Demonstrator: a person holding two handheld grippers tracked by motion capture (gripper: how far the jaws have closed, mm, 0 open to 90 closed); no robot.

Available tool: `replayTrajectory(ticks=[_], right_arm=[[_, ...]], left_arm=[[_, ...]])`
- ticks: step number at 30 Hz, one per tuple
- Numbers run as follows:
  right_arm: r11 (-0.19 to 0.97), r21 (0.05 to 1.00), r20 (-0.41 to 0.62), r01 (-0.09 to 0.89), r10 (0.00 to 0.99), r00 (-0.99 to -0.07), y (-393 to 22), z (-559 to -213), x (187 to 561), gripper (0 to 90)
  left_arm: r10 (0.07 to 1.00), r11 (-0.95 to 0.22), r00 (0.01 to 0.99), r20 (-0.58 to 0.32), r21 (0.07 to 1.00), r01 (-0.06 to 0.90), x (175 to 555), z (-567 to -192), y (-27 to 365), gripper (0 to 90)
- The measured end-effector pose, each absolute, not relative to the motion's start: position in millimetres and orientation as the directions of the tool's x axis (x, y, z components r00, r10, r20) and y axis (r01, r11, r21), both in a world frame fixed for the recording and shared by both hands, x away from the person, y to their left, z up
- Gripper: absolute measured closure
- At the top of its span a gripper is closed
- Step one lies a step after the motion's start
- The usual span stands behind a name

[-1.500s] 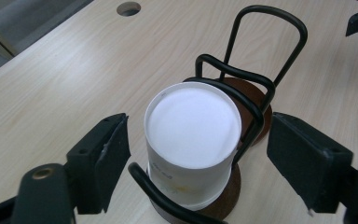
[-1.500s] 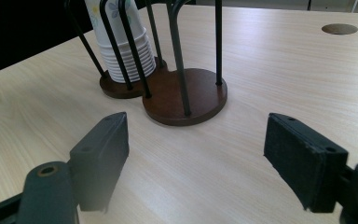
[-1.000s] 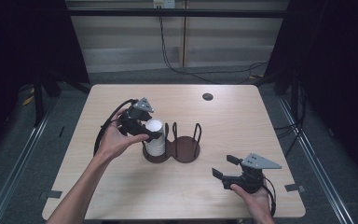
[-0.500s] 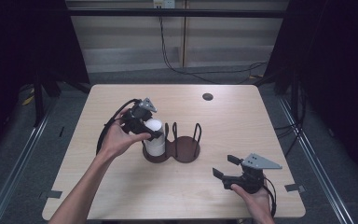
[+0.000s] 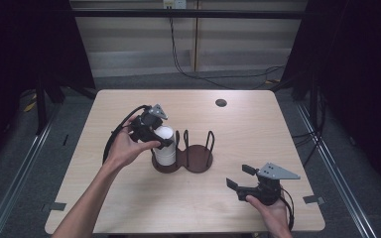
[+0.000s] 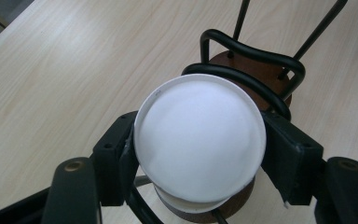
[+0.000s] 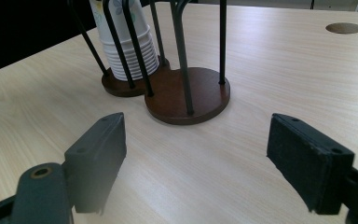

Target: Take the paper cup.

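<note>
1. White paper cups [image 6: 199, 140], stacked upright in the wire holder's [image 5: 194, 151] left bay on the bench [image 5: 278, 129].
2. My left tool [image 5: 155, 133] has just been closing; its pads pinch the top cup, so the pull is straight up.
3. My right tool [image 5: 242, 177] idles wide open, empty, well apart.

I can read no text, label, brand or number anywhere from here. The paper cups [image 7: 126, 44] carry a printed pattern, no words.
</note>
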State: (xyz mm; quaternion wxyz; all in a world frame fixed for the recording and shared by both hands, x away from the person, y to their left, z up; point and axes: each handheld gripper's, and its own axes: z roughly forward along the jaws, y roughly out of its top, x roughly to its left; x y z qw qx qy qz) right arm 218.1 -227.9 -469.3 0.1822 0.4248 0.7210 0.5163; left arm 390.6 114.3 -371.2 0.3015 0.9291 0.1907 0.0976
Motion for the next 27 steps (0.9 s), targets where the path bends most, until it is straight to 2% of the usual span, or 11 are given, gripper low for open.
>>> replayTrajectory(ticks=[15,19,27], right_arm=[[0.111,0.899,0.173,0.424,0.799,-0.576,-227,-470,219,19.2],[0.105,0.899,0.176,0.425,0.801,-0.572,-227,-470,219,19.2],[0.106,0.897,0.18,0.429,0.8,-0.573,-227,-470,219,19.2]], left_arm=[[0.412,-0.709,0.911,0.032,0.64,0.298,392,-360,124,36.1],[0.446,-0.678,0.895,0.024,0.662,0.32,392,-357,126,36.5],[0.451,-0.656,0.893,0.014,0.683,0.32,391,-351,130,36.8]])
